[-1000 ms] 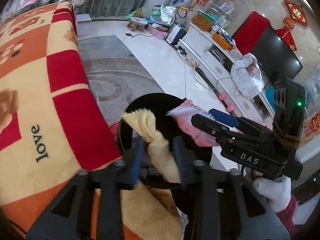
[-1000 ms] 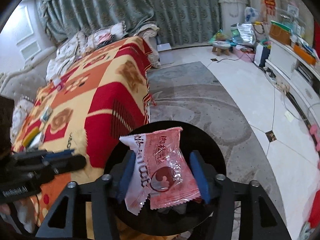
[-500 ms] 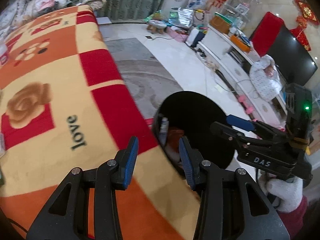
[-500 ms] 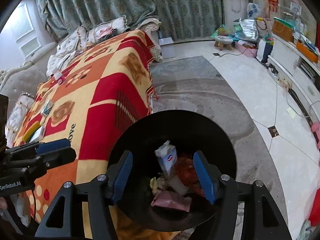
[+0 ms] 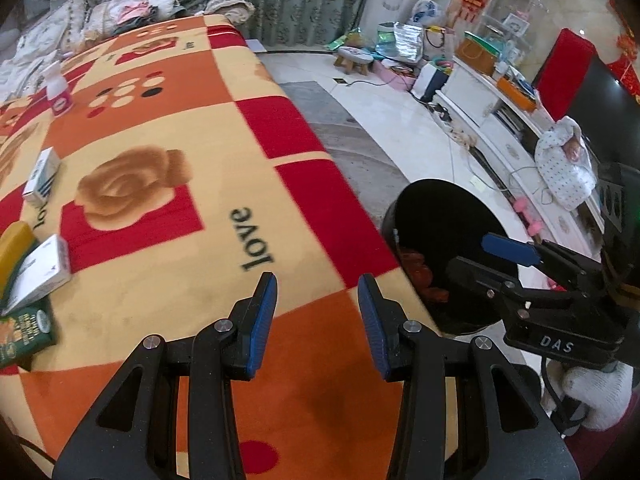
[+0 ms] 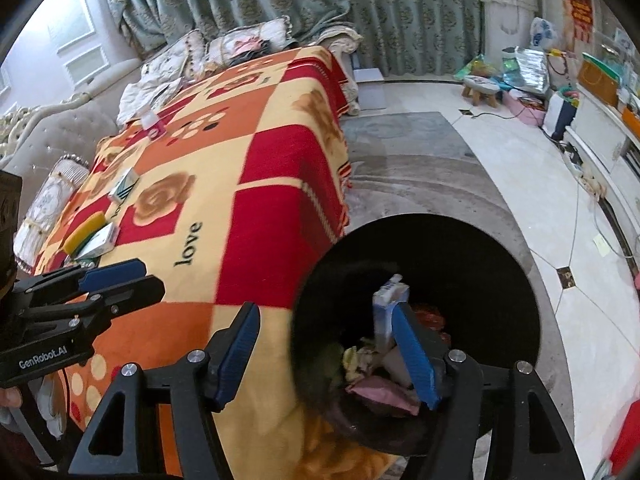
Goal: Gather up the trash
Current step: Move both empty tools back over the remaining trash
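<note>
Where readable, "love" on blanket (image 5: 168, 216)

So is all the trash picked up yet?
Not yet. The black bin already holds wrappers and a small carton. Both the left hand-held gripper and the right hand-held gripper are empty. Boxes, a green packet and a bottle still lie on the blanket.

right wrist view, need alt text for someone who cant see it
The right gripper, open and empty, hangs at the rim of a black trash bin holding wrappers and a small carton. Left of it, a red and orange blanket still holds small boxes.
</note>
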The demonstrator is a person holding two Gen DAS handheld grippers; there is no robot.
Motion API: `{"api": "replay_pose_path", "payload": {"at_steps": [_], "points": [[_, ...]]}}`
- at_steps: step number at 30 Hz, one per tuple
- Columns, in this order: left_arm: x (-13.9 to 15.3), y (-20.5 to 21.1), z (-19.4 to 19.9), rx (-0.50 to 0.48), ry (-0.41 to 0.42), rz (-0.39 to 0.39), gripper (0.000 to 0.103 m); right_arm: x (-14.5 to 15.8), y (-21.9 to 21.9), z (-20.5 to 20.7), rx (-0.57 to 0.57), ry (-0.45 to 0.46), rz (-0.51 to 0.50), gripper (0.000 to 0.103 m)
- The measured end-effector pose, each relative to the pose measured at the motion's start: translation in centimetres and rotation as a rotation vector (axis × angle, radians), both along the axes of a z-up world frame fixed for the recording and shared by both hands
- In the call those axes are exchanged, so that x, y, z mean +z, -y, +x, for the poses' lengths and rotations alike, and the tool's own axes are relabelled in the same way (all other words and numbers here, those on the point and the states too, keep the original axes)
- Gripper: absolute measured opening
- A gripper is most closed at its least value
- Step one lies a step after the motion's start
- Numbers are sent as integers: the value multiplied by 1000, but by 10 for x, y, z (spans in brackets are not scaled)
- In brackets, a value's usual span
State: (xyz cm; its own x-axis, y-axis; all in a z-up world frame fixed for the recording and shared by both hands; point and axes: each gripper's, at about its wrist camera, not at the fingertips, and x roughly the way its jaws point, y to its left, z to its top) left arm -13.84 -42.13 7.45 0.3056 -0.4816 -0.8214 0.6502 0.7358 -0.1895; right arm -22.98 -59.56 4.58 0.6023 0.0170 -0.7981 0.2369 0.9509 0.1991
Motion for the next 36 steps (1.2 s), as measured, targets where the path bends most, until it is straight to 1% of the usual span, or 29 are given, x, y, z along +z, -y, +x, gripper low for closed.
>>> {"api": "replay_pose_path", "payload": {"at_steps": [3,7,10,14,16,21,25,29,33,36], "points": [[-1,-9,3,8,-4,2,40,1,-11,3,17,-4,0,66],[-1,-25,4,12,11,10,40,5,-26,8,32,-9,-8,66],[-3,-40,7,6,25,35,40,8,-37,11,38,-15,-5,66],[-6,-64,17,29,33,76,40,15,-56,12,67,-8,-10,67],[-4,-79,23,55,38,77,40,16,-65,13,79,-5,-9,70],[0,-114,31,124,36,58,40,14,-83,20,114,-26,-17,70],[-2,-141,36,180,24,59,40,13,-97,27,152,-34,-26,70],[-4,-172,32,235,10,56,40,14,-109,36,183,-27,-21,70],[-8,-206,29,289,-10,66,40,14,-126,52,226,-19,-8,71],[-12,-236,32,347,-24,70,40,11,-141,68,262,-19,1,71]]}}
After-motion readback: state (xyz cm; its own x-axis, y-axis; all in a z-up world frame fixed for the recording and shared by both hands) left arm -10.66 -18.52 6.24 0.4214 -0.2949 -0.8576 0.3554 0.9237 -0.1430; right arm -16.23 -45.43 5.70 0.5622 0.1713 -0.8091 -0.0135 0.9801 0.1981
